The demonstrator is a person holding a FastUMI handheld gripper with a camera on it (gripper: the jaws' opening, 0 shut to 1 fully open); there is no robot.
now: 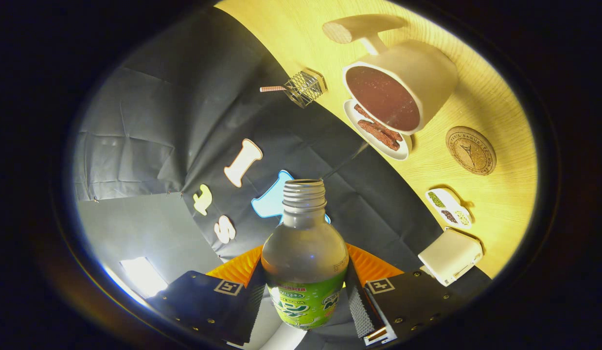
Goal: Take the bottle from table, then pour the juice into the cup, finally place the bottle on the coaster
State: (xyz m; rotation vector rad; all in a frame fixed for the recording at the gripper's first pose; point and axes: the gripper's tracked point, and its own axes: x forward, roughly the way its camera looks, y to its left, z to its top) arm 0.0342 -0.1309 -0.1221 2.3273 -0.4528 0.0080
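An uncapped clear bottle (pixel 305 253) with a green label sits between my two fingers, and the gripper (pixel 305 296) is shut on it at the label. The whole view is rolled over, so the bottle is tipped, its open neck pointing toward the white cup (pixel 417 78) with a wooden handle on the pale wooden table (pixel 495 194). The cup holds dark reddish liquid. A round cork coaster (pixel 470 150) lies on the table beside the cup, beyond the fingers.
A white plate (pixel 379 131) with brown strips sits against the cup. A small wire rack (pixel 303 88) stands further along the table. Near the fingers are a small white dish (pixel 449 208) of seeds and a white box (pixel 449 255).
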